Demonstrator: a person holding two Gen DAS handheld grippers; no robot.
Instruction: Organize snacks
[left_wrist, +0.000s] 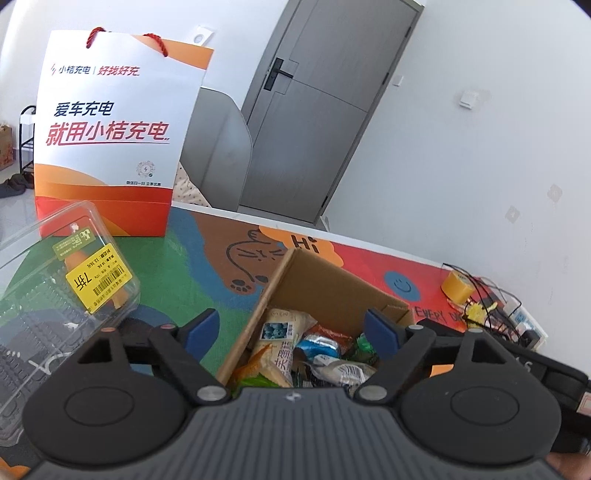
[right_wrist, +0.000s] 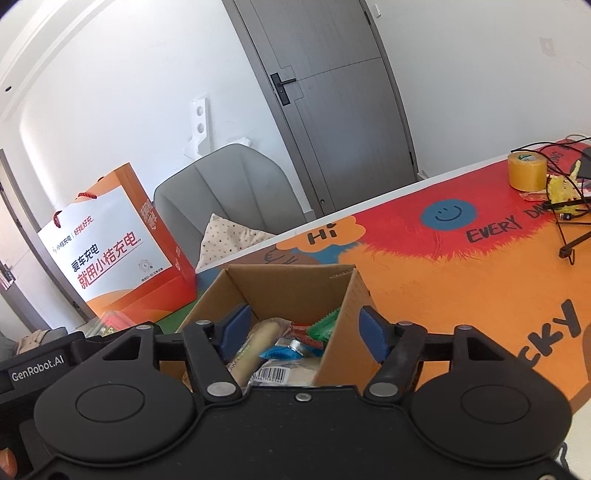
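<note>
Both grippers, left (left_wrist: 291, 332) and right (right_wrist: 304, 328), hang spread and empty above the cardboard box (left_wrist: 314, 284) of snacks (left_wrist: 280, 343) mid-desk; judging by this, lower one straight in; pinch a top packet; avoid the box walls.

Open brown cardboard box (left_wrist: 325, 291) of wrapped snacks (left_wrist: 295, 350) — upright on the colourful mat.
A jumbled heap fills it: a white pack with a blue picture (left_wrist: 282, 325), a blue foil wrapper (right_wrist: 284, 350), a green zigzag-edged packet (right_wrist: 325, 325) — and a barcoded white pack (right_wrist: 275, 374).
</note>
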